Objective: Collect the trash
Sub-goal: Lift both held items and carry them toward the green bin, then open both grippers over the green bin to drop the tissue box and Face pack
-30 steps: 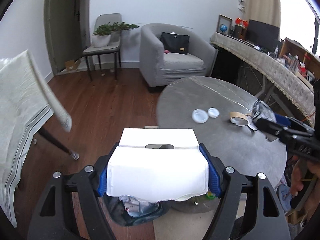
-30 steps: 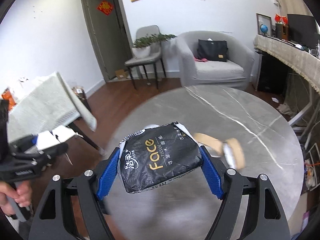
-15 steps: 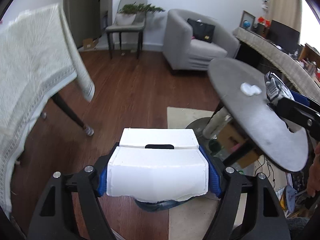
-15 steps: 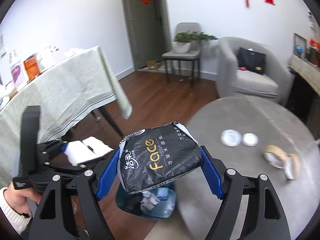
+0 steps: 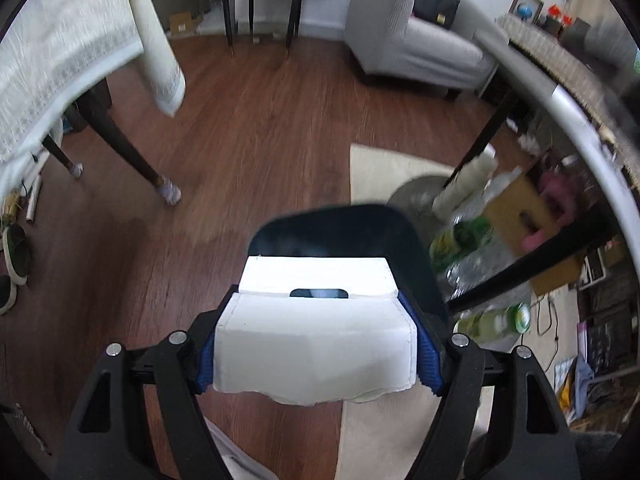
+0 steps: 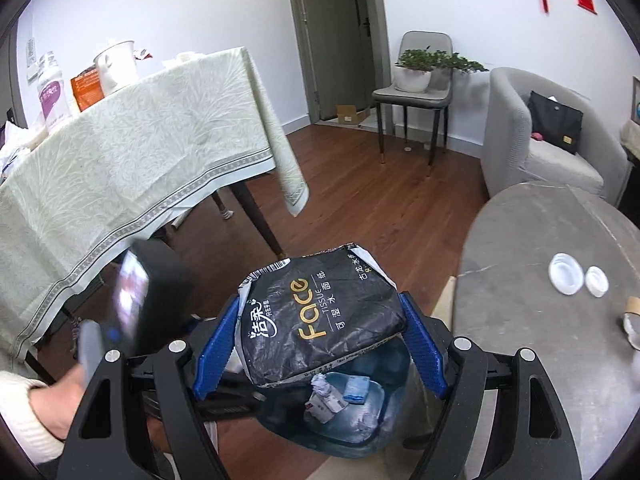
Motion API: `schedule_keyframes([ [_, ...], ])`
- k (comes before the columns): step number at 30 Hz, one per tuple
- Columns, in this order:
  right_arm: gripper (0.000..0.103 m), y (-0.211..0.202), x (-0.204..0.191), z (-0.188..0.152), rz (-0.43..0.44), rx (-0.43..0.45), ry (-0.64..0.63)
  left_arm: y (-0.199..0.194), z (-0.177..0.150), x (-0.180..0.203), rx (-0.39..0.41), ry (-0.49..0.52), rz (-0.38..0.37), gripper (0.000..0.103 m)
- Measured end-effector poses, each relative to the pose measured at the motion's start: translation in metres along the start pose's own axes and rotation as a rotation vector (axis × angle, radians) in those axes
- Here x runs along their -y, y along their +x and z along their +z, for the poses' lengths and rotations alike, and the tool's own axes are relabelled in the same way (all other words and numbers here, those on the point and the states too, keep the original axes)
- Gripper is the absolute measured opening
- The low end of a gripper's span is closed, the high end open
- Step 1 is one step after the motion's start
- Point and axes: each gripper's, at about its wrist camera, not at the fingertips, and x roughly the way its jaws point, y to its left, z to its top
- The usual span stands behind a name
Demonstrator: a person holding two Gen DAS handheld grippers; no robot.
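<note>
My left gripper (image 5: 318, 344) is shut on a white tissue box (image 5: 316, 336) and holds it low, right over the dark blue trash bin (image 5: 340, 224) whose far rim shows behind the box. My right gripper (image 6: 320, 340) is shut on a black tissue pack (image 6: 320, 320) marked "Face" and holds it above the same bin (image 6: 348, 412), which has crumpled paper and wrappers inside. The left gripper's body (image 6: 136, 300) shows blurred at the left of the right wrist view.
A round grey table (image 6: 552, 312) stands right of the bin, with two white lids (image 6: 566, 278) and a tape roll (image 6: 634, 310). A cloth-covered table (image 6: 120, 160) is at the left. Bottles (image 5: 480, 272) and a cardboard box (image 5: 520, 208) lie under the round table.
Both grippers have moved left and down from the round table to the bin, each still holding its load. The left gripper has dropped to just above the bin.
</note>
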Motion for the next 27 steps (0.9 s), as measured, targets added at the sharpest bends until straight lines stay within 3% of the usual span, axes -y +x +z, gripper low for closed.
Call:
schedule_keyframes([
  [11, 0.078, 0.028, -0.019, 0.001, 0.061, -0.045, 0.029, 0.039, -0.019, -0.015, -0.131, -0.048, -0.090, 0.081],
  [20, 0.078, 0.045, -0.022, 0.001, 0.065, -0.067, 0.046, 0.013, -0.017, -0.037, -0.043, -0.057, -0.053, 0.085],
  [27, 0.078, 0.064, -0.029, -0.002, 0.078, -0.105, 0.052, -0.029, -0.005, -0.074, 0.077, -0.127, -0.011, 0.076],
])
